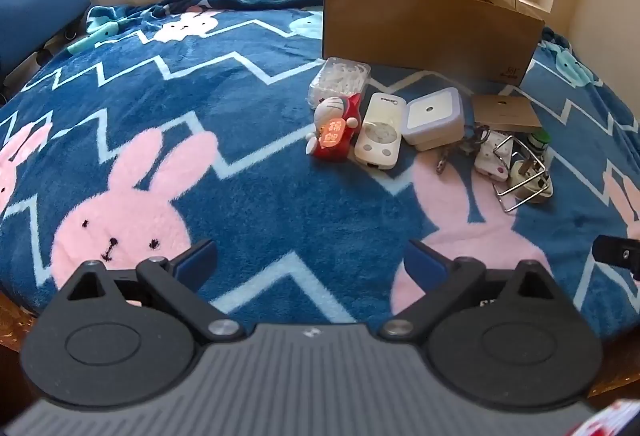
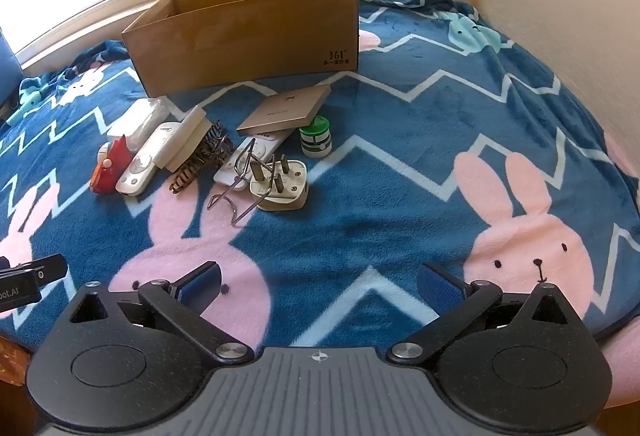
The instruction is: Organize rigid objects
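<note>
The white three-pin plug lies at eleven o'clock from the nearer, spread, empty right hand-held gripper, prongs upward.

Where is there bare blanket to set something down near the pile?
Free: the blanket right of the green roll and plug, and between both open grippers and the pile. Crowded: the strip before the cardboard box, from the red figurine to the plug.

L wrist cam low, faces box, R same, shared clutter
</note>
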Demonstrator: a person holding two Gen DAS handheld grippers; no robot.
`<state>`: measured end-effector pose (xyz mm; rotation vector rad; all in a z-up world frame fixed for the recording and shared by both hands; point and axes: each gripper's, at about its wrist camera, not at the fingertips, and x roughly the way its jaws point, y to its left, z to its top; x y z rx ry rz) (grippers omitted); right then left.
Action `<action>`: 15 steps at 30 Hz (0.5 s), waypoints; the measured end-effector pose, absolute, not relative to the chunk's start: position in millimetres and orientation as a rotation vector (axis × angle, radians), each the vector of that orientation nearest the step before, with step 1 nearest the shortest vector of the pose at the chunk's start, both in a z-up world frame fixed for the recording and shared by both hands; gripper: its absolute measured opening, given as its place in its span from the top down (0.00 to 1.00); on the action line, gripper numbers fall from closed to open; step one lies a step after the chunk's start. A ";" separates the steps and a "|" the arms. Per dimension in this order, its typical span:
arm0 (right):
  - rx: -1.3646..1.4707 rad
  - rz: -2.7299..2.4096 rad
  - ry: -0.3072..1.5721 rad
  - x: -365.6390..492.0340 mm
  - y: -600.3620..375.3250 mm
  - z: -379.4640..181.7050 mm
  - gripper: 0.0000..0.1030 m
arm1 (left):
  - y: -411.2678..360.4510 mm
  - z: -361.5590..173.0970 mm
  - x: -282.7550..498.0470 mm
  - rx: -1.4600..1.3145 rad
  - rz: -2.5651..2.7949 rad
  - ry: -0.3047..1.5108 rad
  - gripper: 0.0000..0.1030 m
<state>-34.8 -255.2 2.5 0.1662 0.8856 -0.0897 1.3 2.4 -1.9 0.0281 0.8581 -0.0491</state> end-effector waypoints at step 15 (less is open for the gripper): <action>0.166 -0.089 0.887 -35.5 -255.5 1.8 0.02 | 3.6 -3.2 2.4 0.028 -0.053 0.857 0.05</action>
